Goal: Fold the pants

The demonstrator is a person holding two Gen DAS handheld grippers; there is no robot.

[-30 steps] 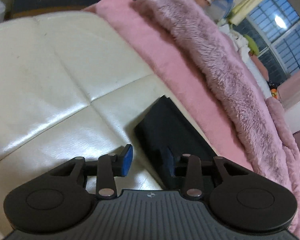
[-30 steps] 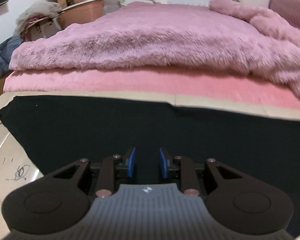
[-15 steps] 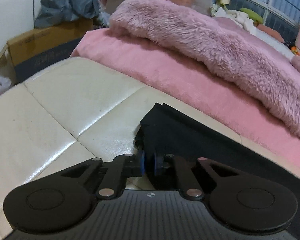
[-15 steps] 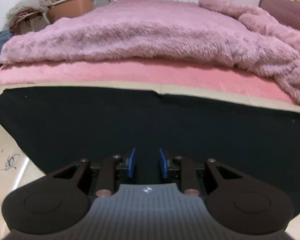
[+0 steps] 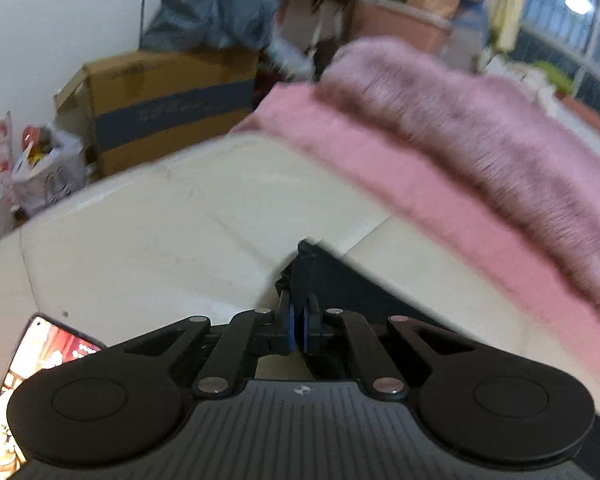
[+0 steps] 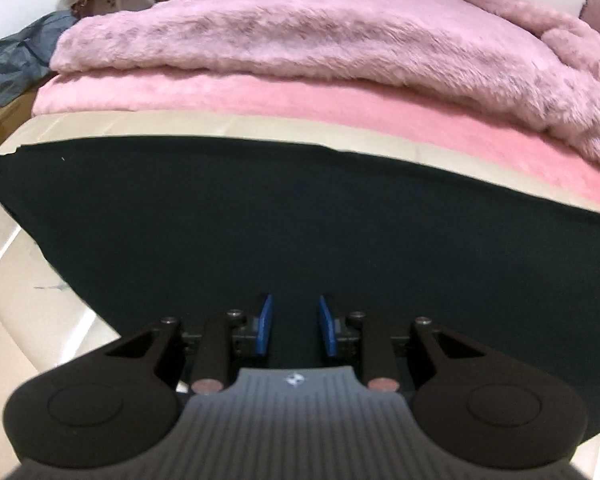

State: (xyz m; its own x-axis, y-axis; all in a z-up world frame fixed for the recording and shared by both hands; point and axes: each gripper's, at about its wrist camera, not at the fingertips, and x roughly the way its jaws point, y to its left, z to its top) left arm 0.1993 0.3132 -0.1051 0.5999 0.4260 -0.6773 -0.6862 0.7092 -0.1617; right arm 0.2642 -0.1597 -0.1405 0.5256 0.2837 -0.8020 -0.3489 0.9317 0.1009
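The black pants (image 6: 300, 216) lie flat across the cream leather surface (image 6: 4, 264), filling the middle of the right wrist view. In the left wrist view only their left end (image 5: 340, 280) shows. My left gripper (image 5: 296, 326) is shut on the pants' corner, with black cloth between the blue pads. My right gripper (image 6: 294, 324) is open, its blue pads (image 6: 264, 322) apart just above the pants' near edge, holding nothing.
A pink sheet (image 6: 260, 96) and a furry mauve blanket (image 6: 300, 32) lie behind the pants. A cardboard box (image 5: 168, 100), bags (image 5: 40, 164) and clutter stand beyond the surface's left end. A phone (image 5: 32, 364) lies at the lower left.
My left gripper closed on the pants' corner and swung left, lifting that end. My right gripper stayed open and moved a little closer over the pants.
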